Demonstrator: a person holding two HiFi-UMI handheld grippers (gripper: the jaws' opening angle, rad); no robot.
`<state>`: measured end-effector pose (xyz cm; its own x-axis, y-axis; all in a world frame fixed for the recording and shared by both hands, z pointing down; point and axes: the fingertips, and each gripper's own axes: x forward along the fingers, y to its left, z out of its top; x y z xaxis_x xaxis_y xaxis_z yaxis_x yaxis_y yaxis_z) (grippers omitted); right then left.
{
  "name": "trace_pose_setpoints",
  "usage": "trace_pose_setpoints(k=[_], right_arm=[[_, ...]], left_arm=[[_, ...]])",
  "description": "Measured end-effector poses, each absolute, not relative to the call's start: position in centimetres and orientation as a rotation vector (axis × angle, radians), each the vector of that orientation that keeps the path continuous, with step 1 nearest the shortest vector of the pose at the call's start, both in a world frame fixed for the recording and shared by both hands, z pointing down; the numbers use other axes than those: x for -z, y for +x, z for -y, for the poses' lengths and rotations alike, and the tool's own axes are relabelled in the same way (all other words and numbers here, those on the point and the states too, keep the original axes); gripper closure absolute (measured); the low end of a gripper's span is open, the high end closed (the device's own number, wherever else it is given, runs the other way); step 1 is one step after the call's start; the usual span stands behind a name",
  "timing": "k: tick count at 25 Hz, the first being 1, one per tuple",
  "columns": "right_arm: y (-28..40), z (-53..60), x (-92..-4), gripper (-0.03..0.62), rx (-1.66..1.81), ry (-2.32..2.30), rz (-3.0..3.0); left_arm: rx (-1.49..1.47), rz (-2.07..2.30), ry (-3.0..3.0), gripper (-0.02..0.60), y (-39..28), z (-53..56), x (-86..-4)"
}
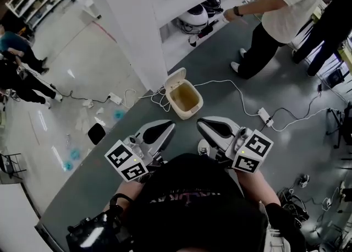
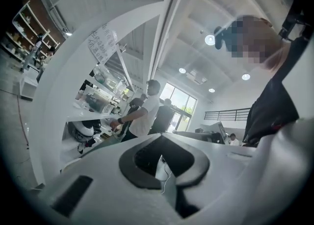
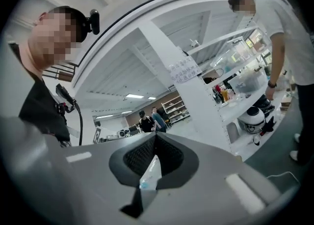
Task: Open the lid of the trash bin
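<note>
The small cream trash bin (image 1: 185,100) stands on the grey floor beside a white pillar. Its lid (image 1: 175,77) is flipped up at the back, and the yellowish inside shows. In the head view both grippers are held up close to my chest, well short of the bin and apart from it. My left gripper (image 1: 167,128) is shut with nothing in it, and so is my right gripper (image 1: 203,125). The left gripper view shows my left gripper (image 2: 161,139) pointing level at the shelves; the right gripper view shows my right gripper (image 3: 154,136) pointing level across the room. Neither of these views shows the bin.
A white pillar (image 1: 135,22) and shelf unit (image 1: 190,3) rise just behind the bin. White cables and a power strip (image 1: 265,116) lie on the floor to its right. A person in a white shirt (image 1: 280,11) stands at the shelves; other people (image 1: 22,72) are at far left.
</note>
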<state>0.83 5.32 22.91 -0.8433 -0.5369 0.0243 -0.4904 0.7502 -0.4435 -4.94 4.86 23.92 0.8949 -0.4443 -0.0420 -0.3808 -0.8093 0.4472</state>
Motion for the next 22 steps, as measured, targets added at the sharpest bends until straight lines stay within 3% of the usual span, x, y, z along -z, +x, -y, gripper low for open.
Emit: trace_pose_setpoints(k=[22], right_arm=[[-1.6, -11.1, -24.6, 0.589, 0.735, -0.812, -2.827]], left_arm=[[0.159, 0.560, 2.621, 0.581, -5.5, -8.6, -24.5]])
